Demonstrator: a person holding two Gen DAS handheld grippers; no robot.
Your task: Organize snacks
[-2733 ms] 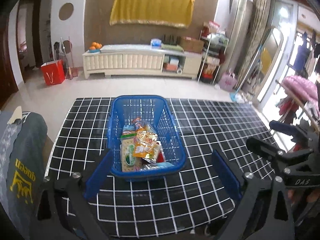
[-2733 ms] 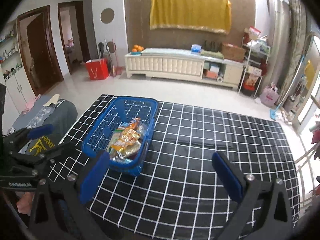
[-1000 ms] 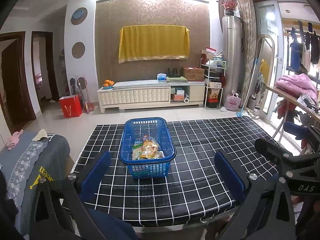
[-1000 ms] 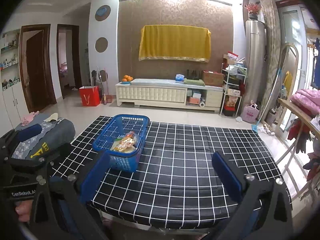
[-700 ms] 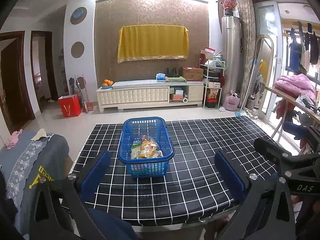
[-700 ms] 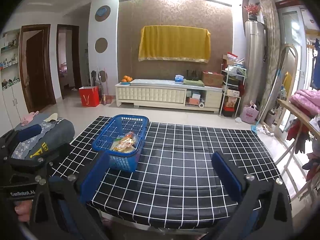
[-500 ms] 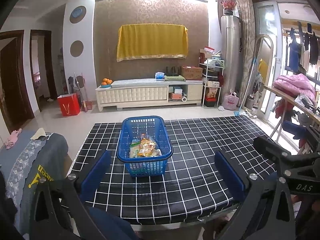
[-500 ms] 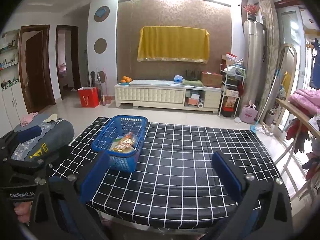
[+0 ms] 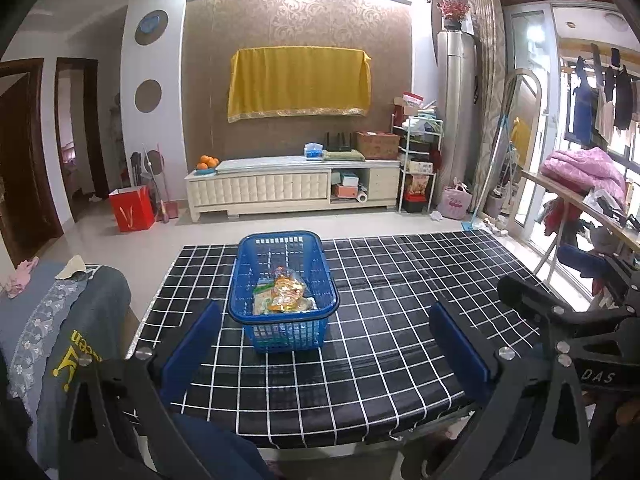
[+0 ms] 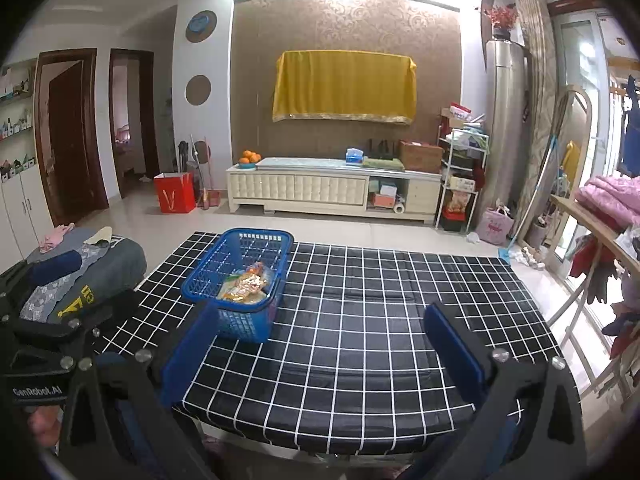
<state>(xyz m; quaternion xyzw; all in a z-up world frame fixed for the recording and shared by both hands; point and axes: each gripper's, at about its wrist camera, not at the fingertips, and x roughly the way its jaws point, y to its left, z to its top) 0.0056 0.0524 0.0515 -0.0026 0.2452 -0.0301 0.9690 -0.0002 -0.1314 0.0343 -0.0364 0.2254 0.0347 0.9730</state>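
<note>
The blue basket [image 9: 285,292] stands on the counter [image 9: 400,340], toward its left edge and about midway from front to back, with the snacks [image 9: 282,296] piled loosely in the near half of it. Nothing else lies on the checked cloth.

The left gripper [image 9: 324,344] hangs above the near edge with its fingers [image 9: 190,346] spread wide and empty. The right gripper [image 10: 316,344] is likewise wide and empty, well apart from the basket, which sits to its left.

The task looks close to done. The risk from here is mostly a careless reach: a finger catching the basket rim could tip it or slide it on the slick cloth toward the left edge. The packets are light and crinkly, so a pinch at a corner could slip or drag neighbours out over the rim.
</note>
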